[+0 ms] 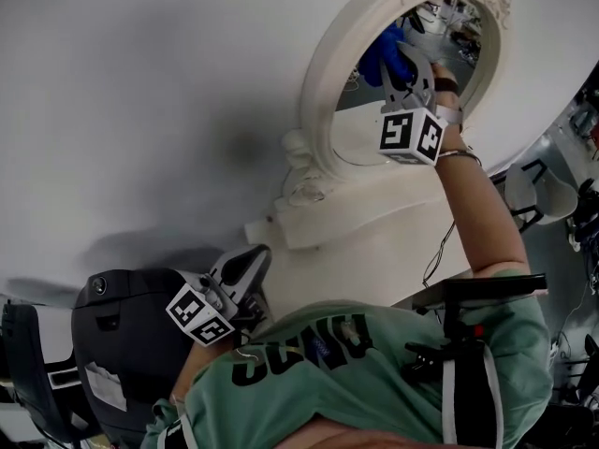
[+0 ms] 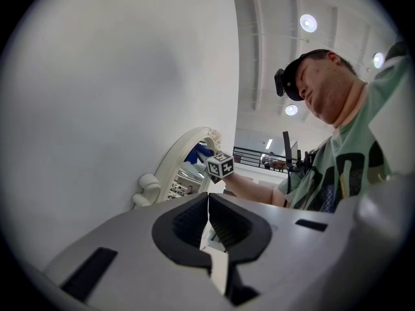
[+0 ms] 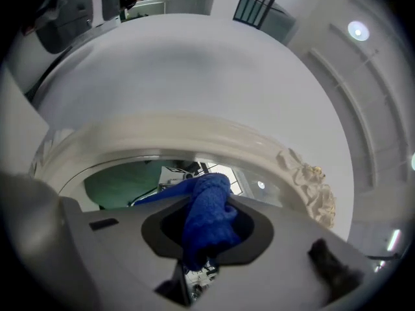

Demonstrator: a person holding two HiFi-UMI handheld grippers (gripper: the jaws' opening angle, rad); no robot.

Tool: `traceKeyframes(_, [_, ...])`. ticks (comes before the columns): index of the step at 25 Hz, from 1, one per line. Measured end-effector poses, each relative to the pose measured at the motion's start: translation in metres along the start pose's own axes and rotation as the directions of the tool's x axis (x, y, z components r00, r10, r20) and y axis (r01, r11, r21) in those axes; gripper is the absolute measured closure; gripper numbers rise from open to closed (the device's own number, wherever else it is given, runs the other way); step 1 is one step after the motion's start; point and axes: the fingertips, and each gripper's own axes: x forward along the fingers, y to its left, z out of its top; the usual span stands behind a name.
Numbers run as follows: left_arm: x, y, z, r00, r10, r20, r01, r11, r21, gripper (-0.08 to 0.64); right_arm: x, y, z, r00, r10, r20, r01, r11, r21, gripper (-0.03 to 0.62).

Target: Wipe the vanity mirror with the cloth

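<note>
The oval vanity mirror (image 1: pixel 348 110) in its ornate cream frame (image 1: pixel 314 82) stands against a white wall, upper right in the head view. My right gripper (image 1: pixel 404 61) is raised to the glass and shut on a blue cloth (image 1: pixel 378 52), which presses on the upper part of the mirror. In the right gripper view the cloth (image 3: pixel 207 216) bulges out between the jaws, with the glass (image 3: pixel 123 183) and frame (image 3: pixel 194 138) just beyond. My left gripper (image 1: pixel 247 267) hangs low beside the vanity base, shut and holding nothing; its pads (image 2: pixel 194 222) meet along a thin line.
The mirror rests on a white stepped base (image 1: pixel 374 227). A dark grey rounded object (image 1: pixel 122 335) sits at the lower left. A black stand (image 1: pixel 473 293) is close to my right arm. Cluttered equipment (image 1: pixel 576 195) lies at the right edge.
</note>
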Motion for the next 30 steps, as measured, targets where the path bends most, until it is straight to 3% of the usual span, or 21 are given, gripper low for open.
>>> traceKeyframes(5, [-0.001,0.003,-0.01,0.999,0.013,-0.035,-0.014,1.0,-0.024,0.548,-0.027,0.107,-0.05,0.99,0.116,-0.075,-0.122,0.989,-0.082,0.514])
traceKeyframes(9, [-0.001,0.008,-0.018,0.998,0.032,-0.057,-0.035,0.998,-0.051,0.548,-0.05,0.197,-0.096,0.966,0.216,-0.138,-0.229,0.97,-0.086,0.514])
traceKeyframes(12, [0.002,0.008,-0.025,0.997,0.028,-0.075,-0.033,0.998,-0.061,0.548,-0.065,0.256,-0.124,0.936,0.302,-0.183,-0.321,0.944,-0.082,0.514])
traceKeyframes(15, [0.002,0.009,-0.028,0.996,0.034,-0.087,-0.04,0.997,-0.065,0.548,-0.08,0.313,-0.151,0.887,0.395,-0.237,-0.426,0.9,-0.092,0.512])
traceKeyframes(20, [0.0,0.012,-0.033,0.994,0.051,-0.093,-0.058,0.995,-0.079,0.548,-0.085,0.328,-0.163,0.85,0.462,-0.253,-0.485,0.874,-0.035,0.514])
traceKeyframes(25, [0.006,0.008,-0.03,0.997,0.023,-0.077,-0.029,0.997,-0.075,0.548,-0.085,0.324,-0.157,0.763,0.594,-0.254,-0.598,0.798,0.071,0.512])
traceKeyframes(27, [0.006,0.004,-0.025,0.998,0.014,-0.065,-0.018,0.998,-0.062,0.548,-0.087,0.298,-0.139,0.784,0.586,-0.203,-0.58,0.809,0.095,0.512])
traceKeyframes(30, [0.002,0.002,-0.017,0.999,0.014,-0.047,-0.016,0.999,-0.04,0.548,-0.077,0.211,-0.092,0.886,0.456,-0.087,-0.443,0.887,0.133,0.512])
